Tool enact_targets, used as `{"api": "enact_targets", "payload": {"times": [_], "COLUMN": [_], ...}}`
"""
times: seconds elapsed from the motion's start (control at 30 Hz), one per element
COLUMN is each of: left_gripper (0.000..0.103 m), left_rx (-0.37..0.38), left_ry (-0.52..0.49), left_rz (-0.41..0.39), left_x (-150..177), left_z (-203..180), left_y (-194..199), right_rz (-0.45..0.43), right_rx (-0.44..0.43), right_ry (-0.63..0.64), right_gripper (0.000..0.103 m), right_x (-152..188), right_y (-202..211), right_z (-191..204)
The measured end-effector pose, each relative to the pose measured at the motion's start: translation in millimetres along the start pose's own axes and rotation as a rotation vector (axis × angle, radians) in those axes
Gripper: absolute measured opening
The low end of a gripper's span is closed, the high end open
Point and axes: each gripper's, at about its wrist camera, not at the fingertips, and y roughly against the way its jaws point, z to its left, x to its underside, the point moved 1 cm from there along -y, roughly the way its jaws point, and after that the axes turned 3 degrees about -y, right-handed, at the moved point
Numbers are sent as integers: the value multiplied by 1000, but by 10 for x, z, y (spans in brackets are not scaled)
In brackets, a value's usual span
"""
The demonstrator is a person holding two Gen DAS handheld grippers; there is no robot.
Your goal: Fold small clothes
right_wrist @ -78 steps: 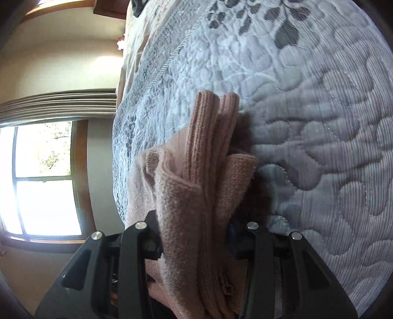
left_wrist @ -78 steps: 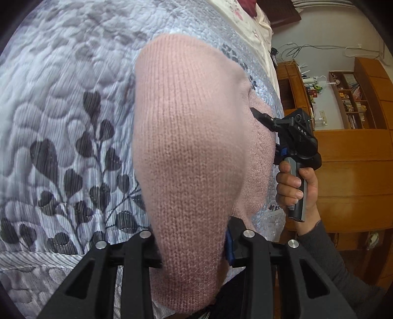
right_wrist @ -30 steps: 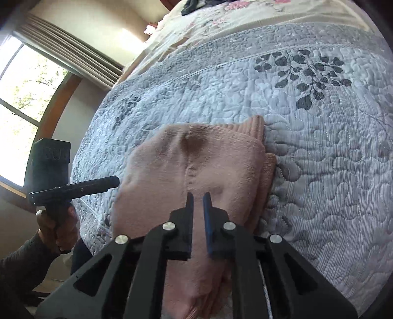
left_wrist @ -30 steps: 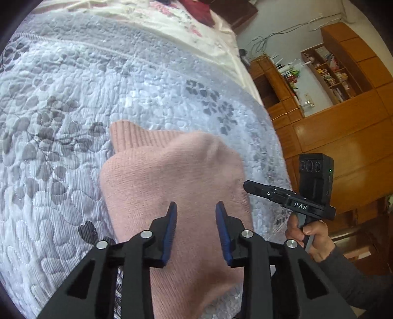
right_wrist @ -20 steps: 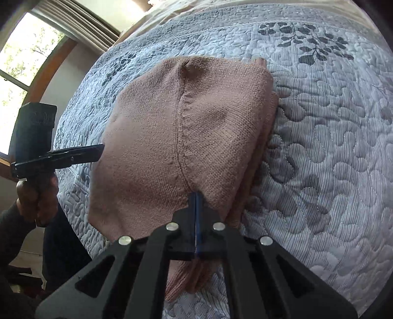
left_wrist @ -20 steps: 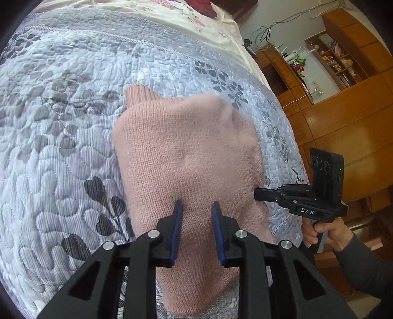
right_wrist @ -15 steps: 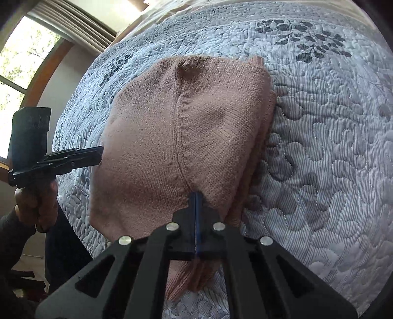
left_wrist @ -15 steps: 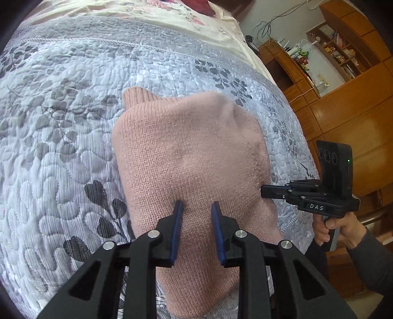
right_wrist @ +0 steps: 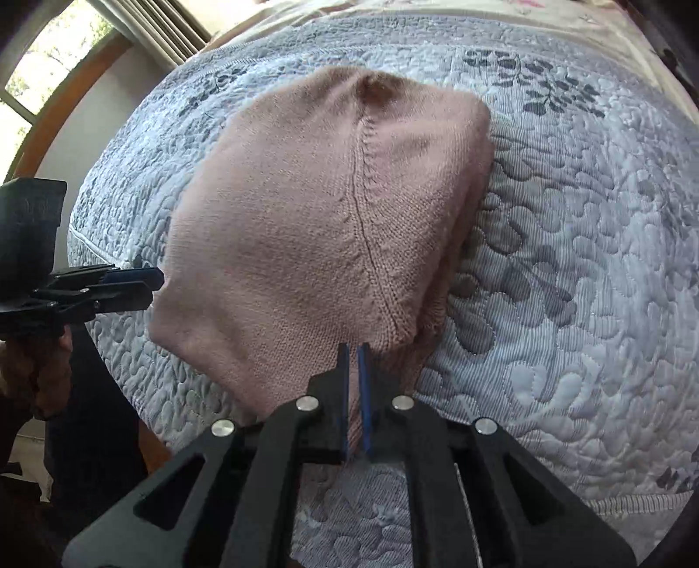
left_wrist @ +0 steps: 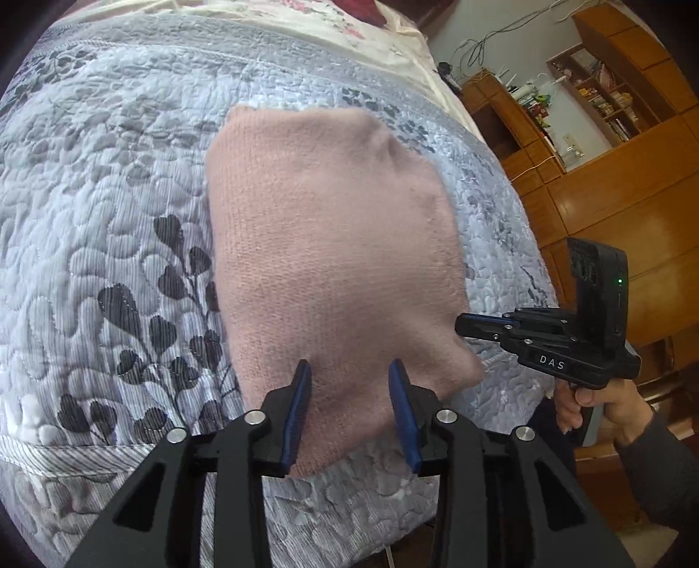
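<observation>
Bare quilt (right_wrist: pixel 568 284) around folded sweater (right_wrist: pixel 314 227)

Home bedroom: quilted bedspread (left_wrist: pixel 109 209) (leaf print), wooden bookshelves (left_wrist: pixel 611 100).

1. A grey-blue quilted bedspread (left_wrist: pixel 109 183) with a dark leaf pattern covered the bed and filled most of both views.
2. Beyond the quilt lay a cream sheet (left_wrist: pixel 332 17) printed with pink flowers.
3. Wooden cabinets (left_wrist: pixel 611 205) in a warm orange-brown tone lined the wall beside the bed in the left wrist view.
4. An open shelf (left_wrist: pixel 607 91) held books and small items (too small to tell apart).
5. Cables (left_wrist: pixel 515 30) trailed across the pale wall (left_wrist: pixel 493 17) above the cabinets.
6. In the right wrist view, a wood-framed window (right_wrist: pixel 39 74) let in bright daylight, with a pleated curtain (right_wrist: pixel 153 22) hanging beside it.
</observation>
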Motion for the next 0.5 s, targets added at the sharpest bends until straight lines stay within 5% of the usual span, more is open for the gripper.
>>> {"api": "enact_targets", "payload": {"times": [0.1, 0.23, 0.33, 0.43, 0.5], "left_gripper": [62, 66, 66, 71, 84], "left_rx": [-51, -179, -198, -274, -402], "left_ry": [18, 49, 34, -9, -46], "left_rz": [26, 101, 77, 12, -14], "left_x": [156, 281, 300, 348, 398], "left_z": [36, 107, -26, -262, -452], "left_y": [-68, -317, -141, 254, 531], "right_rz": [-22, 63, 28, -51, -93], "right_rx": [-14, 47, 33, 35, 52], "right_ry": [8, -12, -51, -73, -117], "right_gripper": [6, 1, 5, 29, 58], "right_x": [99, 277, 301, 352, 438], "right_y": [81, -294, -174, 178, 452], "right_z": [129, 110, 108, 160, 193]}}
